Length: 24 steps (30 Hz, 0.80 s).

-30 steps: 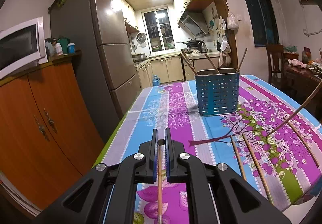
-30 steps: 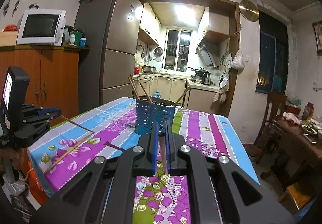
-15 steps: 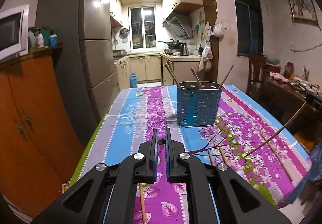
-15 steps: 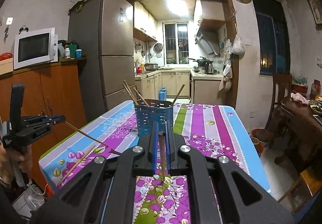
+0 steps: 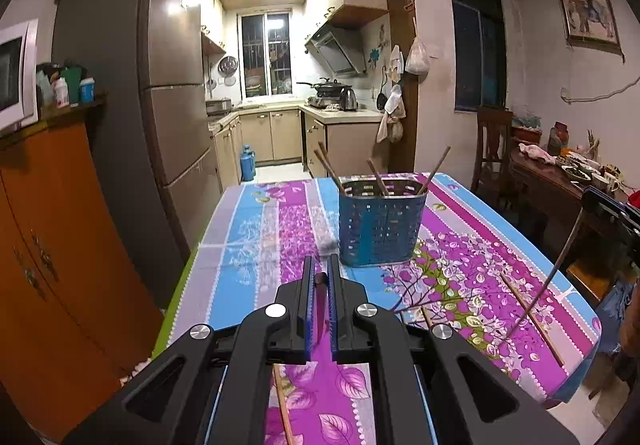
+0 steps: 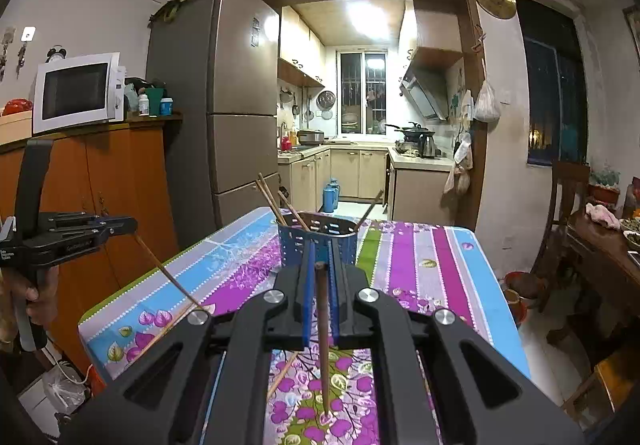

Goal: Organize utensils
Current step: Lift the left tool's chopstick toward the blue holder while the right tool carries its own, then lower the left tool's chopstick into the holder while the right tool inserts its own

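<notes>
Each tool is clenched on one chopstick: the left gripper [image 5: 319, 277] and right gripper [image 6: 320, 265] both hang short of the blue holder [image 5: 379, 227] – loose chopsticks [image 5: 532, 315] lie on the tablecloth [image 5: 256, 229]. Gripped seemingly near one end, a stick could pivot and miss the rim – or tip the holder.

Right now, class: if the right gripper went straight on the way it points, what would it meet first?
Probably the blue utensil holder, standing directly beyond the right gripper, which holds a chopstick; depth is unclear.
</notes>
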Each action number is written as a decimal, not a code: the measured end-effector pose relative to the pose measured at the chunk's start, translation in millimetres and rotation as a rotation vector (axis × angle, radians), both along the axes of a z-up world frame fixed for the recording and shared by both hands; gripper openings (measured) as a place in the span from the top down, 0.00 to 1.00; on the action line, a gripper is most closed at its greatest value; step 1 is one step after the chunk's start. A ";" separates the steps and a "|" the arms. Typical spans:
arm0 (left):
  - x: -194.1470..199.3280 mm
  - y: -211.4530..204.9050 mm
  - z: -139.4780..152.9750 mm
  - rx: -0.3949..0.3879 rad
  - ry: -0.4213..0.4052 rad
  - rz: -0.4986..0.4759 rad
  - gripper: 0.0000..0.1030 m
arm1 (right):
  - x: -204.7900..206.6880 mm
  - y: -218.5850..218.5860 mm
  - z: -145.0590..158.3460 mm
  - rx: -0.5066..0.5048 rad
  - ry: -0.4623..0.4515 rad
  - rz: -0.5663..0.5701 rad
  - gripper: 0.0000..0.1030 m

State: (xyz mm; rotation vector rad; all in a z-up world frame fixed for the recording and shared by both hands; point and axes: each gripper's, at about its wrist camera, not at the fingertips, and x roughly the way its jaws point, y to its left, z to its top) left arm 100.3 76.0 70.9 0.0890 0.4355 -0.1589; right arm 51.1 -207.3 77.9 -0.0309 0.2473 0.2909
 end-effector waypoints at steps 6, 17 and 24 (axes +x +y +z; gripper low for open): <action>5.3 -2.1 8.9 -0.018 -0.004 -0.028 0.93 | 14.6 1.8 6.8 0.015 0.015 0.015 0.95; 21.3 -20.8 29.4 -0.055 -0.008 -0.112 0.93 | 45.7 10.6 18.2 0.036 0.056 0.052 0.95; 49.0 -42.1 61.6 -0.093 -0.062 -0.169 0.93 | 69.4 8.2 42.7 0.065 0.016 0.043 0.95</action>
